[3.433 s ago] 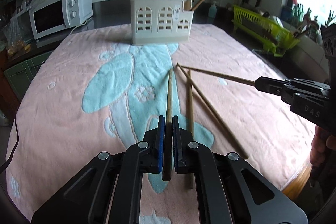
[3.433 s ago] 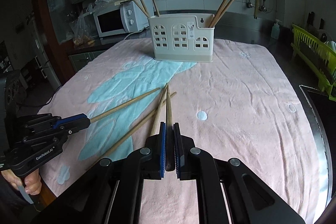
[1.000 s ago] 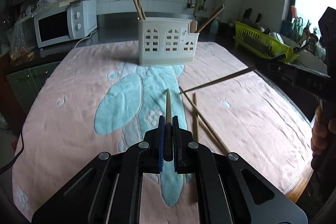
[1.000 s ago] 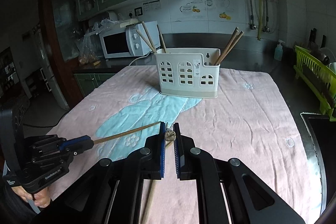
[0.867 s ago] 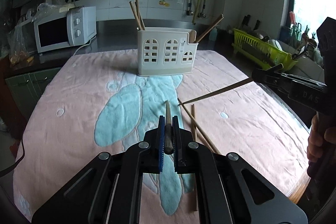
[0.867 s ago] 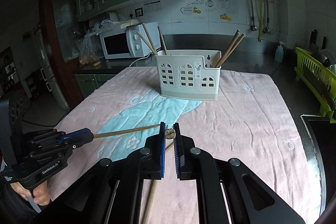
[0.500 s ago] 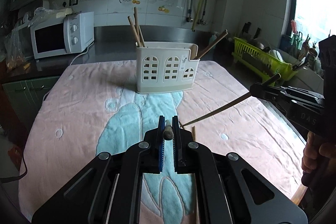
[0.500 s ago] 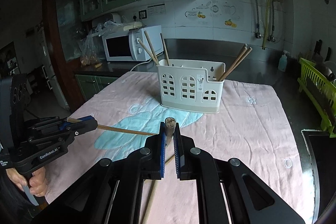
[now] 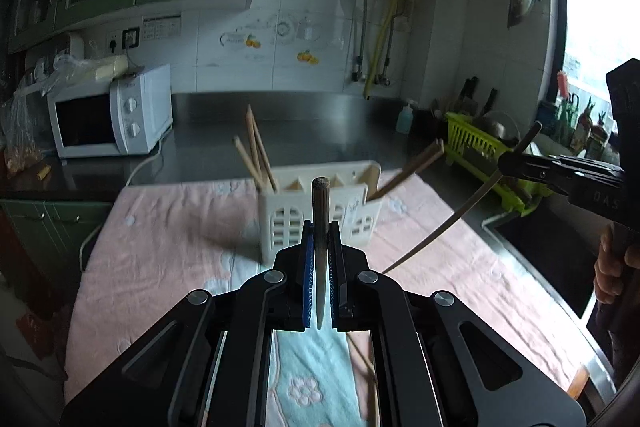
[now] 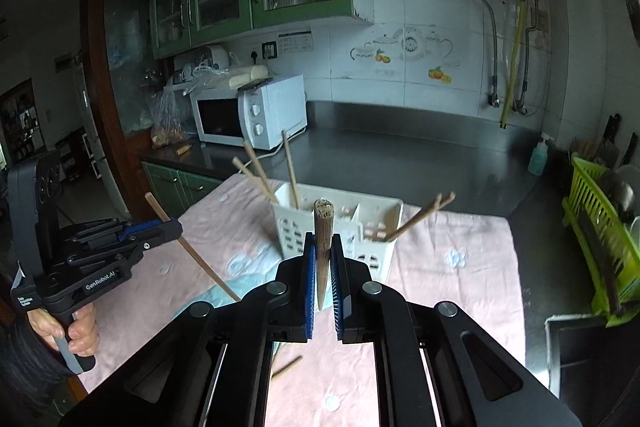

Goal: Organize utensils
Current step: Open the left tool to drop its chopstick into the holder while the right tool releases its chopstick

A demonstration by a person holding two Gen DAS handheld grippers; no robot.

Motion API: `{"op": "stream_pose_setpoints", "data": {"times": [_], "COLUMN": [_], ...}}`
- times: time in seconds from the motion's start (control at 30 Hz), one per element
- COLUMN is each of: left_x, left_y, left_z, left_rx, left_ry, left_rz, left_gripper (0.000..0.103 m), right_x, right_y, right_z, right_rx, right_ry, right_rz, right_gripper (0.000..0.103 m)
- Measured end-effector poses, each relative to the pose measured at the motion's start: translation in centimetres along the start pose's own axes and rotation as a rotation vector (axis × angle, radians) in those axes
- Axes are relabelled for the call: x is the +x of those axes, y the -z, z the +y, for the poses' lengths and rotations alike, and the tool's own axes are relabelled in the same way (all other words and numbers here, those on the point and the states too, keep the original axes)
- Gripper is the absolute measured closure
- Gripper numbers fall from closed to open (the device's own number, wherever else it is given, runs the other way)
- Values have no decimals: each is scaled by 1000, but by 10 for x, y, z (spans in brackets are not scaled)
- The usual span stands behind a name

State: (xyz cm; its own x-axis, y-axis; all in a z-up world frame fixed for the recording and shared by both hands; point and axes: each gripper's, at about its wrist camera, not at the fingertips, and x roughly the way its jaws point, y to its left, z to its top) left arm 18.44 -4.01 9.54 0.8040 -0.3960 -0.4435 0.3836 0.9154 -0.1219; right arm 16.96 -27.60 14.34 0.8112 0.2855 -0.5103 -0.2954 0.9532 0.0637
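My left gripper (image 9: 320,247) is shut on a wooden chopstick (image 9: 320,211), held up in the air with its thick end pointing toward the white utensil holder (image 9: 280,223). My right gripper (image 10: 322,255) is shut on another chopstick (image 10: 323,227), also raised and aimed at the holder (image 10: 372,247). The holder stands on the pink towel (image 10: 460,267) with several chopsticks (image 10: 260,171) in it. Each gripper shows in the other's view, the right one (image 9: 508,161) and the left one (image 10: 172,227). Loose chopsticks (image 9: 360,355) lie on the towel below.
A white microwave (image 10: 248,115) stands on the dark counter at the back left. A green dish rack (image 10: 600,235) and a sink edge (image 10: 576,347) are at the right. A soap bottle (image 10: 538,151) stands on the counter.
Both grippers have lifted their chopsticks off the towel, tilted them with the tips down and moved closer to the holder.
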Motion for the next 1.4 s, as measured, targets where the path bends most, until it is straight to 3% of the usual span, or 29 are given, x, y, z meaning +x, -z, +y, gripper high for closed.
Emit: {"op": "stream_pose_setpoints", "data": {"times": [0.37, 0.53, 0.77, 1.03, 1.3, 1.4], "left_x": [5, 25, 63, 95, 91, 80], "left_y": [-90, -112, -117, -104, -93, -89], "left_z": [-5, -4, 8, 27, 26, 24], "left_rx": [21, 41, 17, -31, -9, -11], "left_ry": [-38, -104, -109, -99, -119, -123], "left_rz": [-184, -230, -178, -88, -68, -68], "left_gripper": [98, 98, 98, 97, 94, 85], "right_x": [9, 21, 63, 110, 112, 96], "right_y": [-61, -78, -84, -66, -55, -52], "right_z": [-23, -33, -43, -53, -52, -48], "right_rx": [6, 8, 5, 16, 17, 12], "right_ry": [30, 65, 88, 107, 119, 128], "right_rz": [-76, -100, -51, 40, 47, 24], "right_gripper": [96, 96, 96, 96, 90, 80]}}
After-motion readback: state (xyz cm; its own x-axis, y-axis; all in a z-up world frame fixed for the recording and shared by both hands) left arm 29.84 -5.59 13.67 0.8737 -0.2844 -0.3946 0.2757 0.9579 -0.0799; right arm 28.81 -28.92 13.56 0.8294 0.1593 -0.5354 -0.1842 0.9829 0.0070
